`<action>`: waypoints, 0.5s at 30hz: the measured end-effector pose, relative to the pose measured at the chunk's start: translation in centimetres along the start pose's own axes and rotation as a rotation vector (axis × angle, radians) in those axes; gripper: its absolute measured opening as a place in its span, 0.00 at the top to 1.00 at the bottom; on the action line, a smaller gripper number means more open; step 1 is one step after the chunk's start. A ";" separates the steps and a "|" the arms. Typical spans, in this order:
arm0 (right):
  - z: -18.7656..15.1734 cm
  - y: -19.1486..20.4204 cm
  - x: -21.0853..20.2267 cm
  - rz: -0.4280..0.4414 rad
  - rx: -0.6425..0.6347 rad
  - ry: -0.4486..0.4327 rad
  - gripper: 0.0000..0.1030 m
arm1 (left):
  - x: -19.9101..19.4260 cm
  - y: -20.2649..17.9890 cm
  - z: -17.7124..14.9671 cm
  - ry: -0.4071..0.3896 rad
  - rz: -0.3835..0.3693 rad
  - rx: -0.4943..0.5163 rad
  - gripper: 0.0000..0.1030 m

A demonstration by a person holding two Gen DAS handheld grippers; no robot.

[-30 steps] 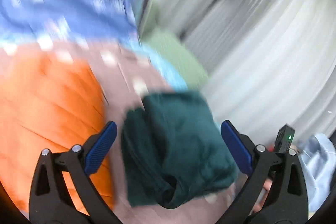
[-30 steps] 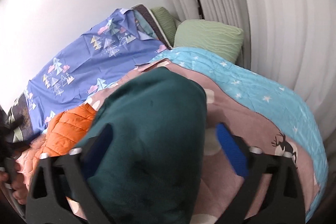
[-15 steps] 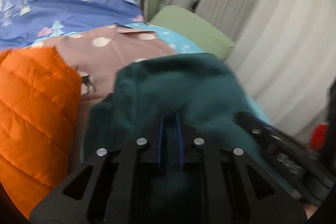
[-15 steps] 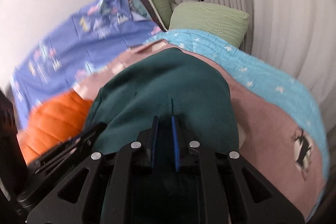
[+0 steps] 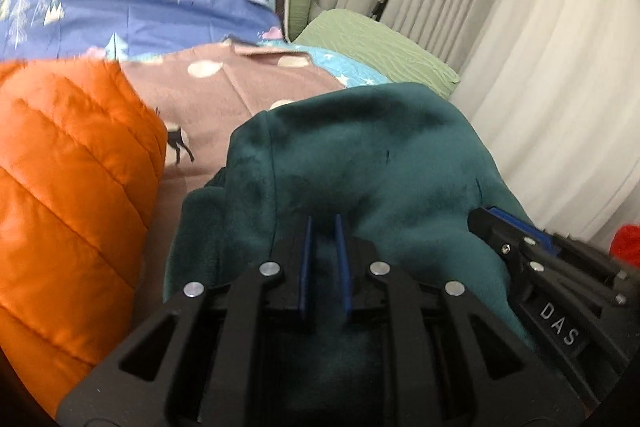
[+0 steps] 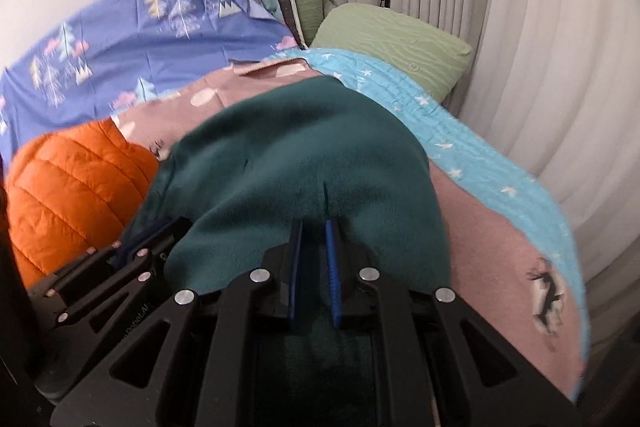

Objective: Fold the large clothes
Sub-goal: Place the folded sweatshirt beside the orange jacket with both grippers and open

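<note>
**Both claws pinch the green fleece**

On the bed's brown quilt (image 6: 500, 251) lies our dark green fleece (image 5: 360, 155), just beside the orange puffer jacket (image 5: 68, 179). We see our left claw (image 5: 323, 227) clamped on its near edge, our right claw (image 6: 314, 227) likewise clamped on it, well short of the green pillow (image 6: 392, 43).

The bed is covered by a brown blanket (image 6: 492, 247) with white spots and little deer (its edge is light blue with stars). On it lies a dark green fleece (image 6: 304, 163) and, just beside it, a puffy orange jacket (image 5: 68, 187). At the far end sit a blue sheet (image 5: 132, 11) with trees and a green pillow (image 6: 392, 47).
</note>
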State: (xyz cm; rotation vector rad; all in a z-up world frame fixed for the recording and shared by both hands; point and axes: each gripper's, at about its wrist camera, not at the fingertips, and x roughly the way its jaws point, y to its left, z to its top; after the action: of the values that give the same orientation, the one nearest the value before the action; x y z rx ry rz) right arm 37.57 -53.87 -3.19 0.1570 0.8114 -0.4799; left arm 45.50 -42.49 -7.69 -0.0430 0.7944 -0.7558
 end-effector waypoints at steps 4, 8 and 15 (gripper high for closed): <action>-0.3 -0.1 -5.6 -0.018 -0.003 0.003 0.67 | -4.9 -0.7 0.9 -0.001 0.067 0.023 0.63; -2.4 -1.9 -10.7 0.075 0.080 -0.014 0.32 | -10.1 -0.8 0.3 -0.028 0.089 0.019 0.37; -7.3 -2.8 -19.9 0.115 0.067 -0.121 0.16 | -18.9 -3.4 -3.3 -0.092 0.172 0.150 0.16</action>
State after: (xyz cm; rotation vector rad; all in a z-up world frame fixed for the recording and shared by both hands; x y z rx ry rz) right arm 19.78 -47.03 6.45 0.2334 0.6639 -0.4047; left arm 32.68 -32.31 2.87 0.1237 0.6436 -0.6436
